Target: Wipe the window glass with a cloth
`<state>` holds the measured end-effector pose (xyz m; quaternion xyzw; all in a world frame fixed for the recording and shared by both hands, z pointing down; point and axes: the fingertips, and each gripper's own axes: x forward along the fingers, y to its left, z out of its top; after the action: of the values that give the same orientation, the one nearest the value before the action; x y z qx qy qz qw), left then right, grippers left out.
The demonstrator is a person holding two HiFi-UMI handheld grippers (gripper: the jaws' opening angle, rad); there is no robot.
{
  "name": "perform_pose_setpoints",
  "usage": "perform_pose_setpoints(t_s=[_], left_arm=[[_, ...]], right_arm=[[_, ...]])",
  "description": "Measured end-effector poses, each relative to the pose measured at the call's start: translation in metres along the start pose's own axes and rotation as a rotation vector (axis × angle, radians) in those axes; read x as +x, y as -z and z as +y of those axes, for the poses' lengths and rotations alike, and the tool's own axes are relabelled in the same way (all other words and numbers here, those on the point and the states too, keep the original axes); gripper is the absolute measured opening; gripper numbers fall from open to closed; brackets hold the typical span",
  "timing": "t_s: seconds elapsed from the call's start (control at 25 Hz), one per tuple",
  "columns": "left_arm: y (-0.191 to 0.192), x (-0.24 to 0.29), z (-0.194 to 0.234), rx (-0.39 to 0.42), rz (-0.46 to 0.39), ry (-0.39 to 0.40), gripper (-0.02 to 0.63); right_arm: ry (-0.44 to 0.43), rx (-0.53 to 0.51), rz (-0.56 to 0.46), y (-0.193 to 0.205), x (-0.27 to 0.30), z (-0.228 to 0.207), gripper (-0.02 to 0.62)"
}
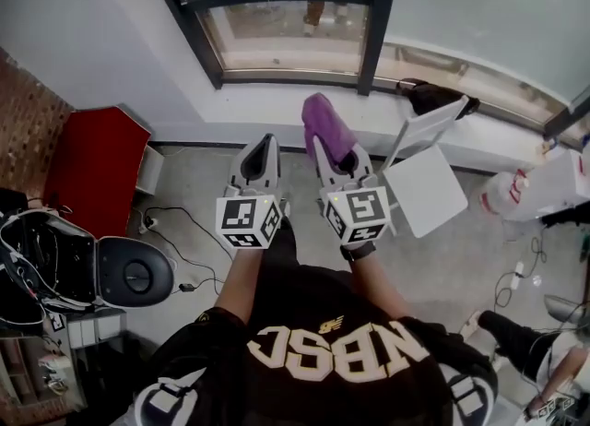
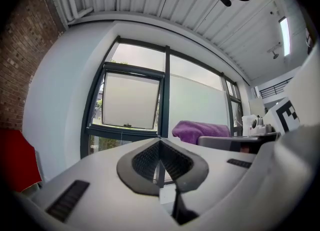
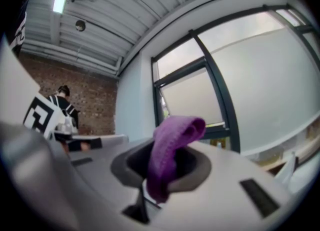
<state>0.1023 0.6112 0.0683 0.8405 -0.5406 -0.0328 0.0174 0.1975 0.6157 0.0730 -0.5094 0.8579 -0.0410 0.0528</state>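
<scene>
A purple cloth [image 1: 326, 127] sticks up from my right gripper [image 1: 330, 149], whose jaws are shut on it; in the right gripper view the cloth [image 3: 172, 145] folds over between the pads. My left gripper [image 1: 259, 152] is beside it, jaws shut with nothing between them [image 2: 160, 161]. Both point toward the window glass [image 1: 286, 35], a dark-framed pane [image 2: 131, 101] tilted open, with a large frosted pane [image 3: 260, 82] to its right. Neither gripper touches the glass.
A white sill [image 1: 277, 101] runs below the window. A white chair [image 1: 424, 175] stands right of my grippers, a red cabinet [image 1: 97, 166] and a black round seat [image 1: 134, 272] at left. Cables lie on the floor [image 1: 194, 249]. Another person [image 3: 64, 106] stands by the brick wall.
</scene>
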Motion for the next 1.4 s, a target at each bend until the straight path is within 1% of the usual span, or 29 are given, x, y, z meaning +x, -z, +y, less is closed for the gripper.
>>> perform_pose_setpoints(t_s=[0.12,0.28,0.44,0.56,0.6,0.64,0.72,0.76,0.8,0.96,1.08,1.16,1.28,1.4], left_arm=[[0.009,0.035,0.029,-0.016,-0.002,0.014,0.026],[0.021,0.097,0.078,0.009,-0.010,0.067,0.026],[0.022,0.171,0.159,-0.029,-0.012,0.065,0.026],[0.011,0.226,0.234,-0.044,-0.018,0.042,0.026],[0.008,0.241,0.257,-0.052,-0.019,0.047,0.026],[0.006,0.256,0.276,-0.062,-0.023,0.070,0.026],[-0.001,0.283,0.302,-0.068,-0.041,0.146,0.026],[-0.002,0.293,0.313,-0.059,-0.046,0.168,0.026],[-0.001,0.303,0.326,-0.052,-0.042,0.169,0.026],[0.018,0.339,0.383,-0.094,0.015,0.103,0.026],[0.037,0.355,0.423,-0.116,0.053,0.038,0.026],[0.050,0.361,0.450,-0.150,0.074,-0.012,0.026],[0.066,0.367,0.489,-0.211,0.099,-0.085,0.026],[0.080,0.365,0.529,-0.223,0.118,-0.176,0.026]], right_arm=[[0.013,-0.008,0.011,0.012,0.037,-0.009,0.077],[0.052,-0.015,0.033,0.028,0.103,-0.025,0.077],[0.086,0.007,0.056,0.040,0.201,-0.044,0.077],[0.080,0.006,0.067,0.037,0.293,-0.050,0.077],[0.079,0.002,0.069,0.037,0.323,-0.050,0.077],[0.081,0.002,0.071,0.037,0.351,-0.051,0.077],[0.088,0.010,0.078,0.038,0.403,-0.054,0.077],[0.089,0.011,0.083,0.039,0.424,-0.054,0.077],[0.087,0.010,0.092,0.041,0.442,-0.054,0.077],[0.070,0.026,0.146,0.060,0.506,-0.051,0.077],[0.032,0.039,0.226,0.095,0.546,-0.047,0.077],[-0.010,0.060,0.287,0.123,0.573,-0.041,0.077],[-0.079,0.122,0.334,0.159,0.620,-0.035,0.077],[-0.169,0.124,0.363,0.186,0.678,-0.024,0.077]])
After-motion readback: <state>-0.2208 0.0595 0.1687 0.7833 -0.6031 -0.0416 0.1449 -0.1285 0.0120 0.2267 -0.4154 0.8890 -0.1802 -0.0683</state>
